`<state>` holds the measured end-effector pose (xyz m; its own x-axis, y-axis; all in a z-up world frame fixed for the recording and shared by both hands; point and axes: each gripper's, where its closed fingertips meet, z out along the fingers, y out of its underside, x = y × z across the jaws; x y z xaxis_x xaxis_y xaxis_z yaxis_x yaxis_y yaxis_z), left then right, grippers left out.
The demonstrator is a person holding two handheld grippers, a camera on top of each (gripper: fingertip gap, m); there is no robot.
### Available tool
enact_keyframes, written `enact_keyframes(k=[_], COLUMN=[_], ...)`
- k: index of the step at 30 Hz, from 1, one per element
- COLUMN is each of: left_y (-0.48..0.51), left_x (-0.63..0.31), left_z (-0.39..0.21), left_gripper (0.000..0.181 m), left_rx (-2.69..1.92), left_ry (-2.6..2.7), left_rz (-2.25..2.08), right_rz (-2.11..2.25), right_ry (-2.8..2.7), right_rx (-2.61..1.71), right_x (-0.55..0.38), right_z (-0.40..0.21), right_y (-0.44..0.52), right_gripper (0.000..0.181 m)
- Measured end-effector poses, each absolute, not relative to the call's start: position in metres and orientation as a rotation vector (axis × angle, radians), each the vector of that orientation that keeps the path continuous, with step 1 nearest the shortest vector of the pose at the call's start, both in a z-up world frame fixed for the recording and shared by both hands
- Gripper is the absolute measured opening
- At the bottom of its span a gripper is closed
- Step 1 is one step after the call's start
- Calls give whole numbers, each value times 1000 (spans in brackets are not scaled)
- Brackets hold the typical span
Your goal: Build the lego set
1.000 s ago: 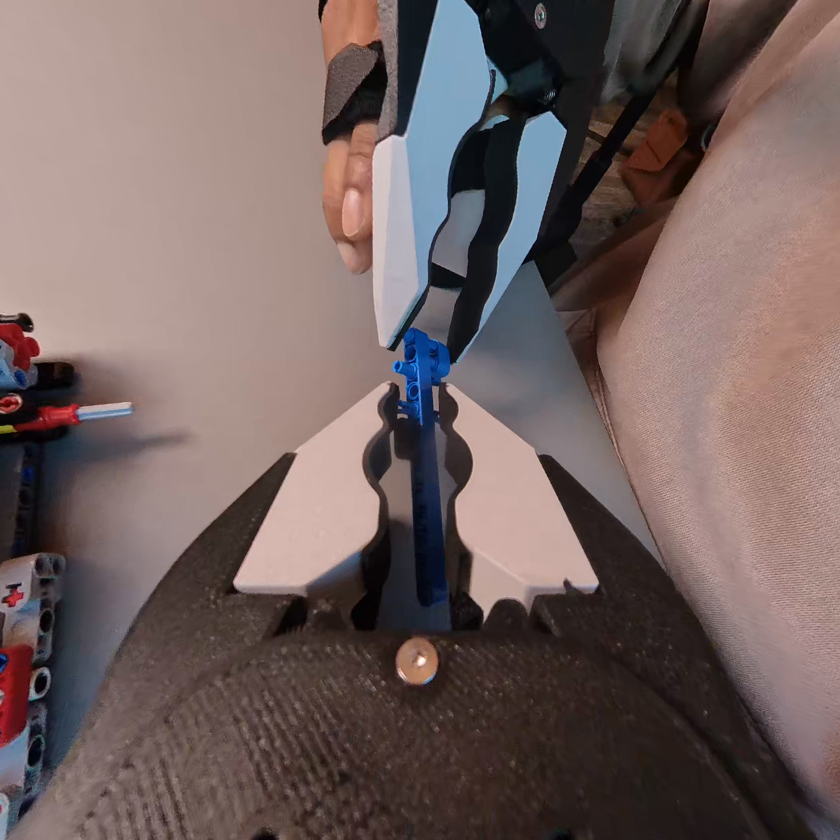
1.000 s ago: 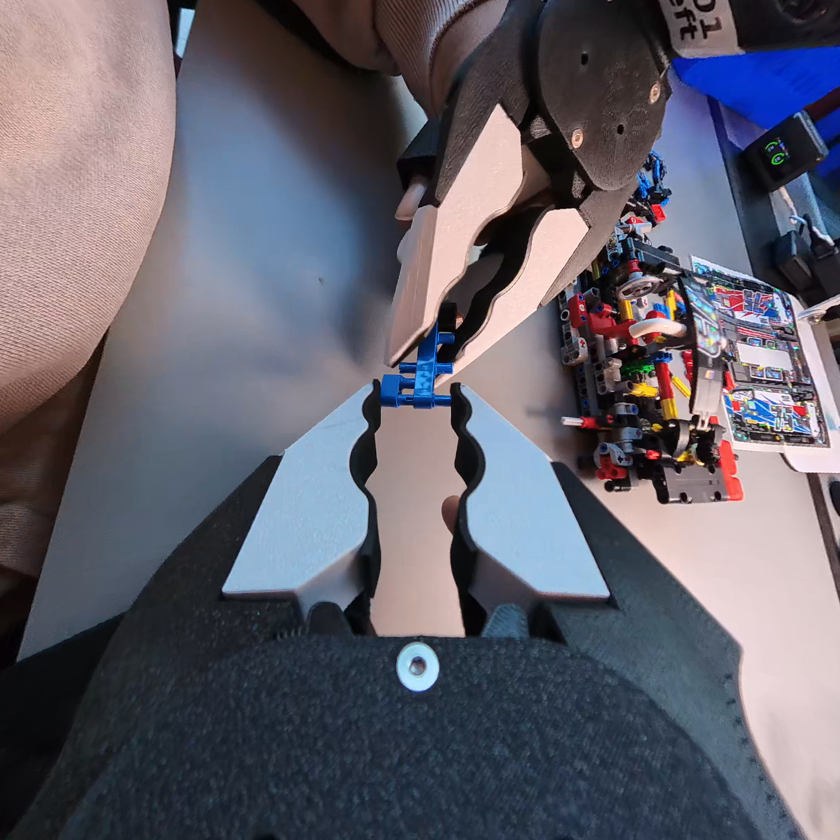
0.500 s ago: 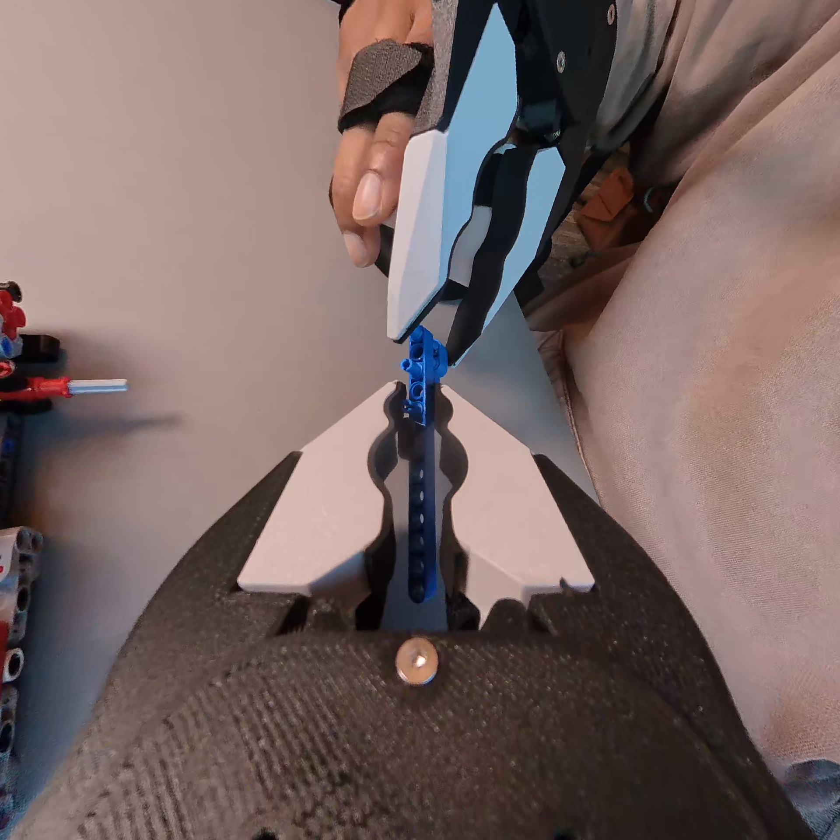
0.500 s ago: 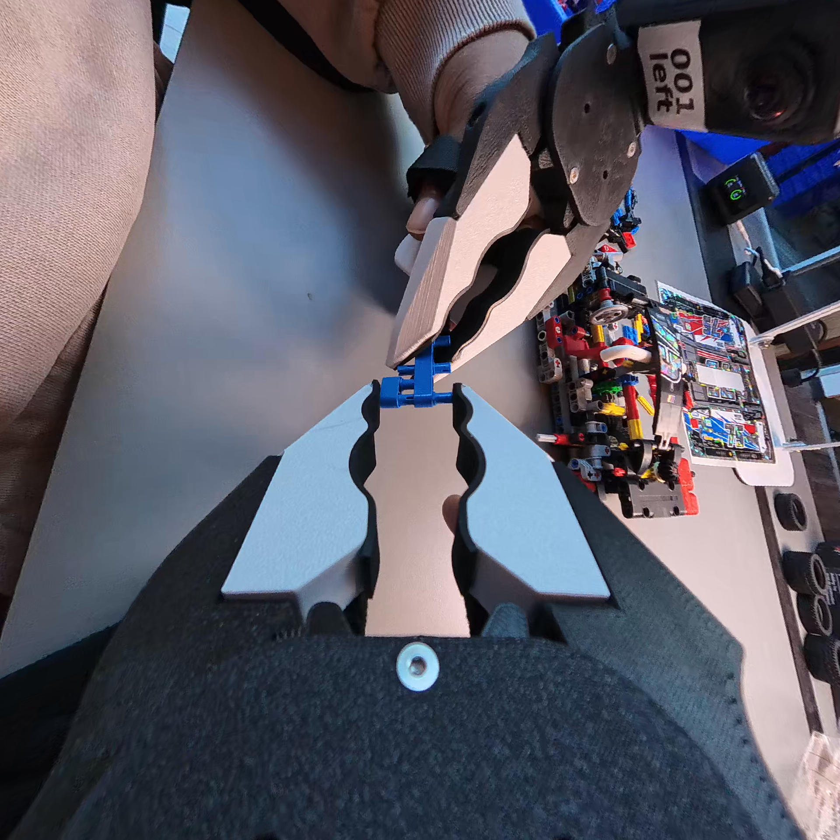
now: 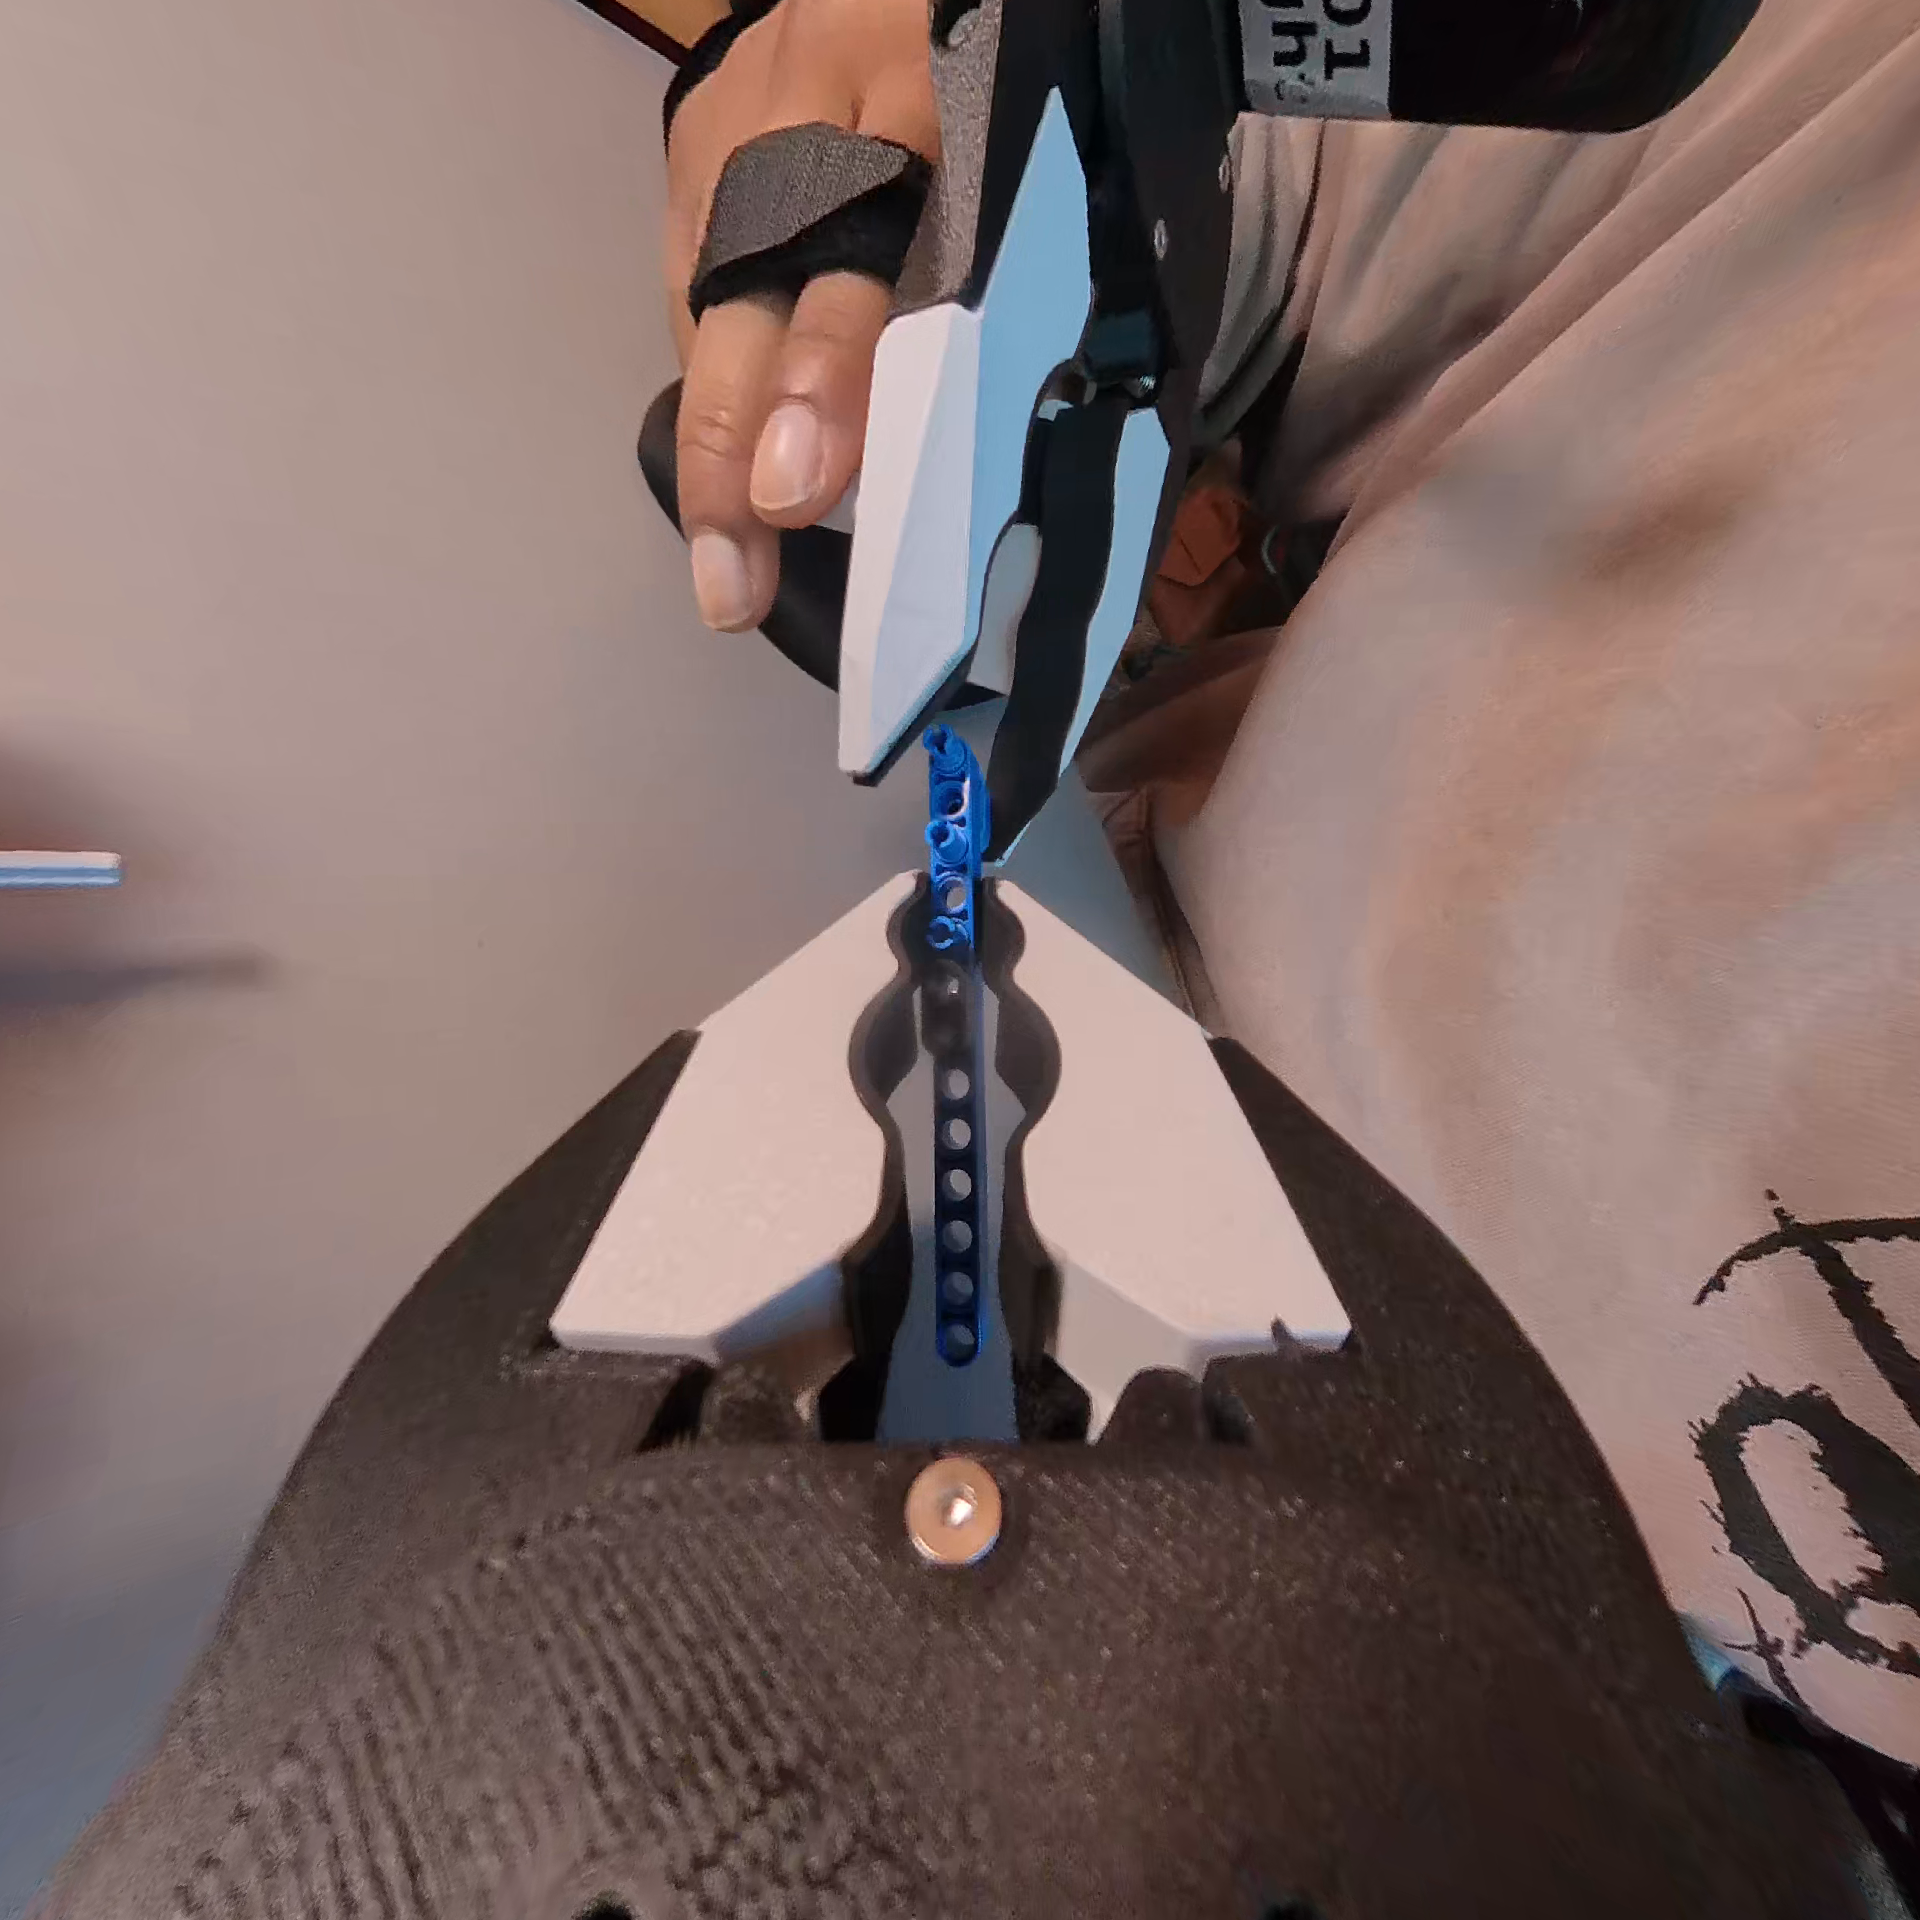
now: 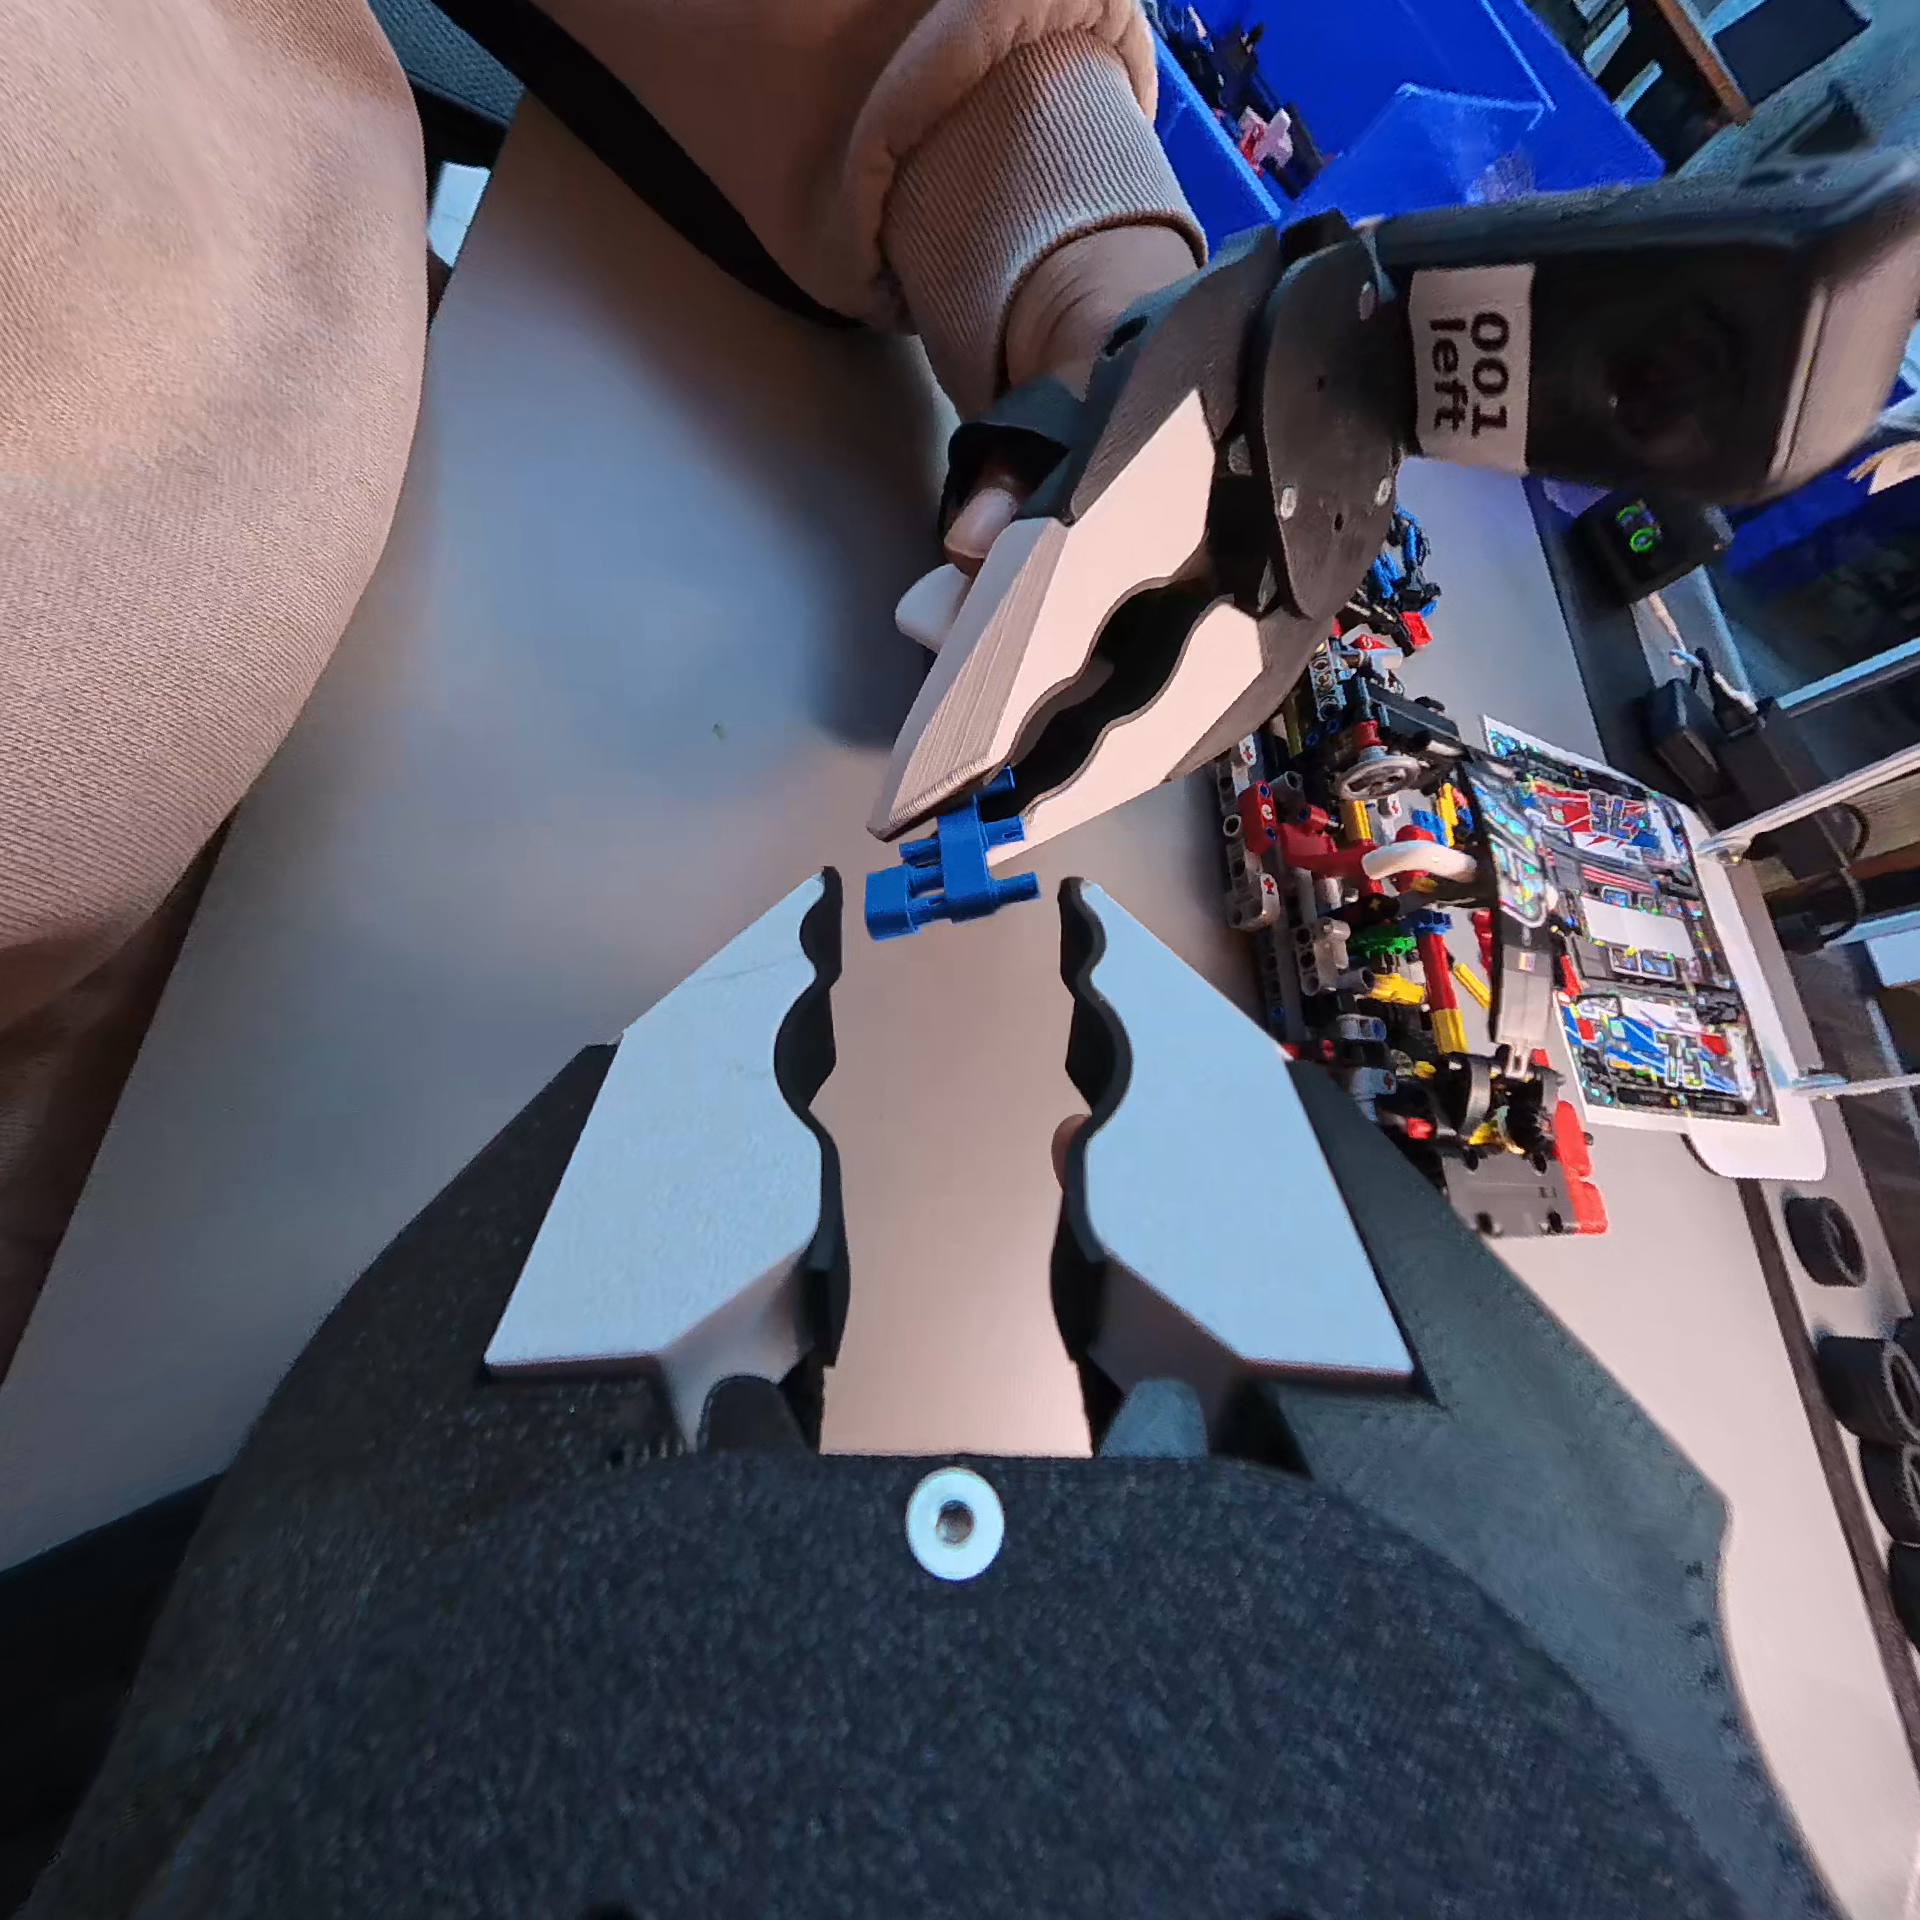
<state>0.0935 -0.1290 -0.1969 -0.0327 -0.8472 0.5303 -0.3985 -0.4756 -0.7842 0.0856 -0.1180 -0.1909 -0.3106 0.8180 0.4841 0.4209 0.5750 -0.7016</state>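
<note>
My left gripper [image 5: 951, 883] is shut on a long blue beam [image 5: 956, 1184] with a row of holes, held edge-on along its fingers. The beam's far end carries short blue pins [image 6: 951, 883] and sticks out past the fingertips. My right gripper [image 6: 948, 888] is open, one fingertip on each side of the pinned end, with a gap on both sides. In the left wrist view the right gripper [image 5: 935, 805] points down at the beam's tip. In the right wrist view the left gripper [image 6: 951, 831] comes in from the upper right. Both are held above the grey table [image 6: 571, 727].
A partly built, many-coloured lego vehicle [image 6: 1382, 935] lies on the table to the right, beside a sticker sheet [image 6: 1621, 935]. Black tyres [image 6: 1860, 1351] lie at the right edge. Blue bins [image 6: 1455, 135] stand behind. The person's beige sleeve [image 6: 1018, 208] and body are close on the left. My left and right fingertips are right by each other.
My right gripper has opened and let go of the beam's pinned end, which it pinched before. The left gripper still holds the beam, and both views have shifted.
</note>
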Motion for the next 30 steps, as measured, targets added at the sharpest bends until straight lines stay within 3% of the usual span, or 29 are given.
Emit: enact_keyframes(k=[14, 27, 30], left_y=[-156, -163, -142], left_x=[90, 90, 87], left_z=[-197, -174, -161], left_gripper=[5, 5, 9], left_rx=[-1774, -1669, -1656], left_ry=[1504, 1433, 1326], left_rz=[-1605, -1787, -1629], right_rz=[620, 895, 954], right_ry=[-2052, -1931, -1818], right_rx=[-844, -986, -1089], right_x=[75, 73, 71], right_z=[-189, -167, -156], right_y=[-146, -155, -135], right_gripper=[31, 31, 32])
